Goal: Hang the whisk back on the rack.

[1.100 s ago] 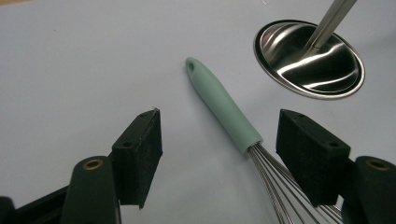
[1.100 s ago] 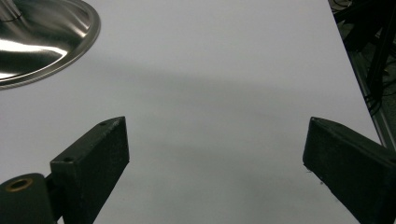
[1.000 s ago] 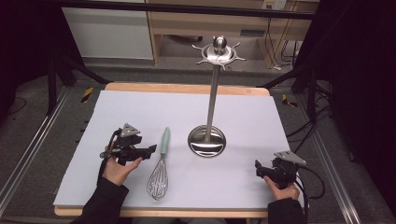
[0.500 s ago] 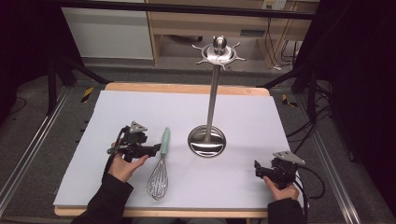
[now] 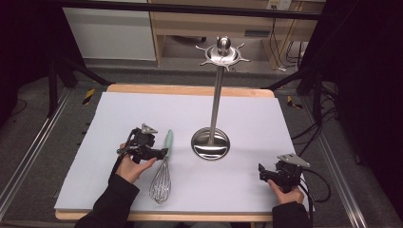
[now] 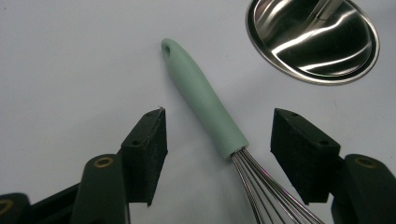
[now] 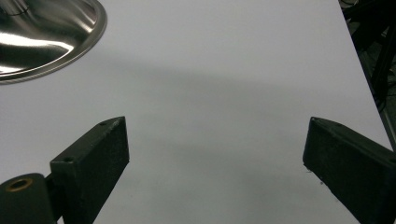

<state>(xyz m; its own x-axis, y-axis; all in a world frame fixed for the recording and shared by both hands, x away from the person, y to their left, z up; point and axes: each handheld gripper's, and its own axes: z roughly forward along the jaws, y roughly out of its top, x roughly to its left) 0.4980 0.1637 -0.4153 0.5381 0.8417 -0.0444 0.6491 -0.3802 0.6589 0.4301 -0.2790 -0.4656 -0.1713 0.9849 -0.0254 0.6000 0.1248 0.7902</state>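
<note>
We are at the reach-and-grasp step: our left gripper (image 5: 159,153) sits over the whisk (image 5: 162,171), its jaws straddling the mint-green handle (image 6: 205,105) near where the wires begin. The jaws have just been closing, yet in the left gripper view a clear gap remains on both sides of the handle, so the pads press on nothing and the whisk is not yet held. It lies flat on the table, just left of the stand's round base (image 5: 210,143), handle pointing away from us and wire head toward the near edge. As we judge it, the next move calls for closing the jaws squarely on the handle, then lifting it level so the wire end does not drag; the hole in the handle's tip suggests it is meant for one of the hooks at the top of the stand (image 5: 222,53). Our right gripper (image 5: 262,174) rests near the right front corner with its jaws spread wide over bare surface, holding nothing.

The table (image 5: 123,118) carries a pale, matte sheet over a wooden board whose edge shows at the far and near sides. Beyond it we see a dark room with grey flooring, black frame legs, metal rails along both sides, a light wooden cabinet at the back, and cables trailing on the right.
</note>
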